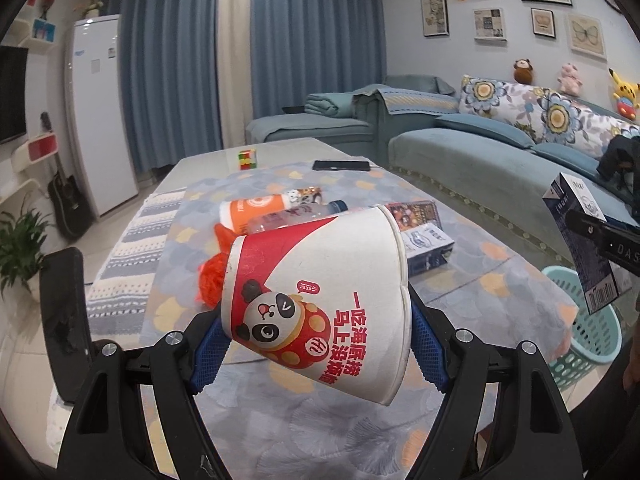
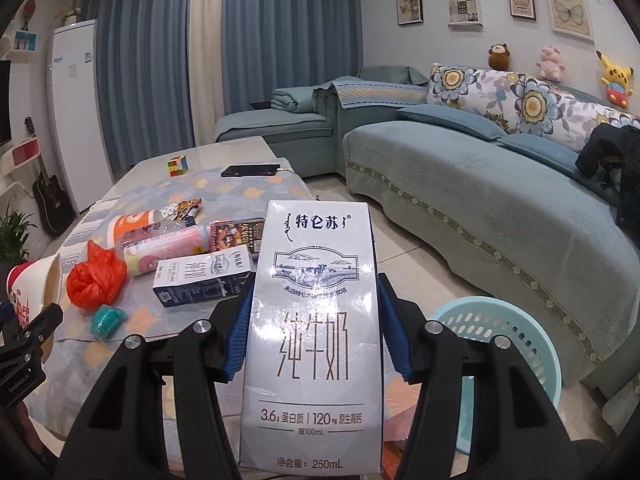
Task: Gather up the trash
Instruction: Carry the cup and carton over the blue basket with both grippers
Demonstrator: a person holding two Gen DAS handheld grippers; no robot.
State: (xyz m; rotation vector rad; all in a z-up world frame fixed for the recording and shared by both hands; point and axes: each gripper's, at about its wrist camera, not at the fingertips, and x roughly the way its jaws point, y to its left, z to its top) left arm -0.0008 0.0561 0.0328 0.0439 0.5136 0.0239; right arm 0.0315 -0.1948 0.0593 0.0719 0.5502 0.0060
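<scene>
We see the left claw [image 1: 316, 344] clamped on a paper cup [image 1: 320, 304], lifted above the worktop [image 1: 280, 420]. The right claw [image 2: 314, 328] grips a milk carton [image 2: 316, 320] beside the basket [image 2: 520, 336].

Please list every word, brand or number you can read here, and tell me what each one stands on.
"特仑苏", "纯牛奶", "3.6g 蛋白质 | 120mg 原生高钙", "每100mL", "净含量: 250mL": milk carton in the right gripper.
"一吃海底捞 马上没烦恼": panda paper cup in the left gripper.
"DAS", cut off: right gripper's arm in the left view.
Second carton, snack packet, bottles' labels: too small or blurred to read.
</scene>
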